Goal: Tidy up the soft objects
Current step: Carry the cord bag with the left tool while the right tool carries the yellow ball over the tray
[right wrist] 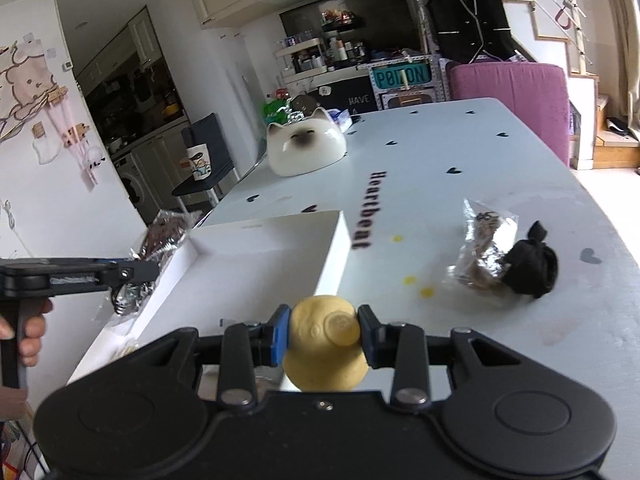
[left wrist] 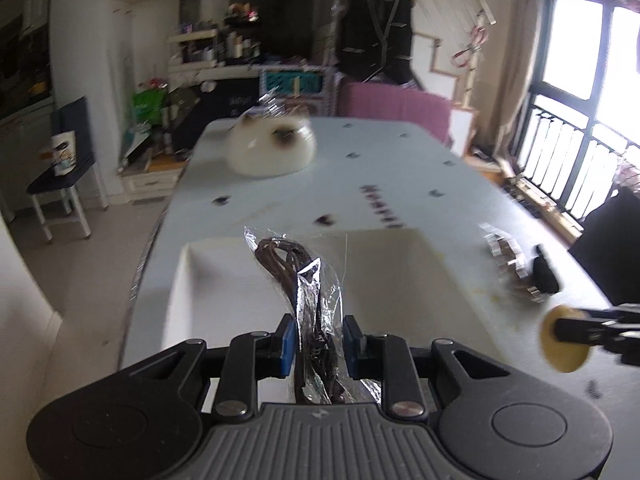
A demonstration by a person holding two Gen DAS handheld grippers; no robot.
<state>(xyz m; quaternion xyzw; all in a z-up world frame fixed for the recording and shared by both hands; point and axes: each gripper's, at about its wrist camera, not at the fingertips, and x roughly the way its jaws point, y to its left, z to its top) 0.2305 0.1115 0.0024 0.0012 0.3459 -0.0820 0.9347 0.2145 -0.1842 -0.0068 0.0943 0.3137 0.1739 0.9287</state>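
Note:
My left gripper (left wrist: 318, 344) is shut on a clear crinkly bag of brown cord (left wrist: 298, 272) and holds it above the white tray (left wrist: 420, 264). In the right wrist view the same bag (right wrist: 160, 236) hangs at the tray's left wall (right wrist: 332, 248). My right gripper (right wrist: 323, 336) is shut on a yellow soft toy (right wrist: 324, 348), near the tray's front right corner; it also shows in the left wrist view (left wrist: 564, 340). A second clear bag (right wrist: 480, 244) and a black cloth bundle (right wrist: 530, 266) lie on the table to the right of the tray.
A cat-faced white bowl (right wrist: 306, 146) sits upside down at the table's far left. The white table (right wrist: 460, 148) bears small black hearts and the word "Heartbeat". A purple chair (right wrist: 516, 92) stands at the far end. A dark stool (left wrist: 64, 168) stands left of the table.

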